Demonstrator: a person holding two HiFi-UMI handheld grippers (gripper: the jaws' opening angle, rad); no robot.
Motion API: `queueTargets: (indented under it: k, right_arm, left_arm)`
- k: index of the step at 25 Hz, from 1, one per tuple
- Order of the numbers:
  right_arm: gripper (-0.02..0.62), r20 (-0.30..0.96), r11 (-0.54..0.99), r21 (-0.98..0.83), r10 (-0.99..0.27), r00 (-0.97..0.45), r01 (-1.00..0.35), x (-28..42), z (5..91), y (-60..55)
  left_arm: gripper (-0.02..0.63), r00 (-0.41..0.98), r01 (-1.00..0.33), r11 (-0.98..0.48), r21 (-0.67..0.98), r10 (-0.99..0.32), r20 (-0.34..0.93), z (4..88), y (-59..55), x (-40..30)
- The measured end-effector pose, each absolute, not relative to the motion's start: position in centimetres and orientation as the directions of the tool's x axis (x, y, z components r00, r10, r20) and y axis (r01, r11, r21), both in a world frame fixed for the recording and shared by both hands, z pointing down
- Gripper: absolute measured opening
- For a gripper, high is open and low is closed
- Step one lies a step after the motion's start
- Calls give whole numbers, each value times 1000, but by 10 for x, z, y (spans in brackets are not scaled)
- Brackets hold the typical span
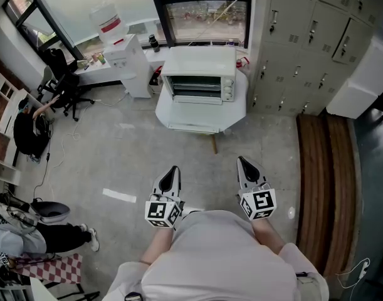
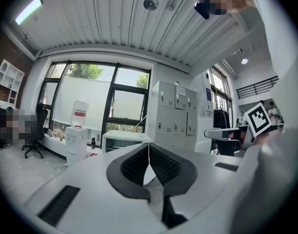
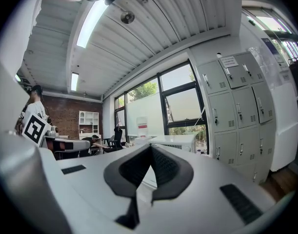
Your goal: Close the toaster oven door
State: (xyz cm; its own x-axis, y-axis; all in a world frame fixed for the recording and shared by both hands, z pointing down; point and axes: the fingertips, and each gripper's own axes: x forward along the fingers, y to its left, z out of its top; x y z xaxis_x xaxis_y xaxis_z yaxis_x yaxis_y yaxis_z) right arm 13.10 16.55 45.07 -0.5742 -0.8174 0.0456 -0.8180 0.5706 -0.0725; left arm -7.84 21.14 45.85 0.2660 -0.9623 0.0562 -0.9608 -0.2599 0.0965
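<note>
Scanning from the left, a water dispenser (image 1: 119,49) stands by the window, just beside the round white table (image 1: 238,102). Down front, the left hand-held gripper (image 1: 173,169) points level over the concrete floor (image 1: 116,143), jaws pressed together and nothing caught between them. Centre stage now: the toaster oven (image 1: 200,68) sits on that table, straight ahead of the person and well apart from both tools. Its door (image 1: 192,116) is folded down open toward the person, wire racks on show inside. Across to the right hand-held gripper (image 1: 242,162): level too, jaws closed tight, empty. Far right, a bank of grey lockers (image 1: 304,24) lines the wall next to the table.
</note>
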Motion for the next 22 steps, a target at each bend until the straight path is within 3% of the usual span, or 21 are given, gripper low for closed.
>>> queueTargets:
  k: [22]
  right_arm:
    - [8,37,605,-70,-793,-608,-793,127,452,134]
  left_arm:
    - [21,252,-964,-248,97,-967,30,455,183,-76]
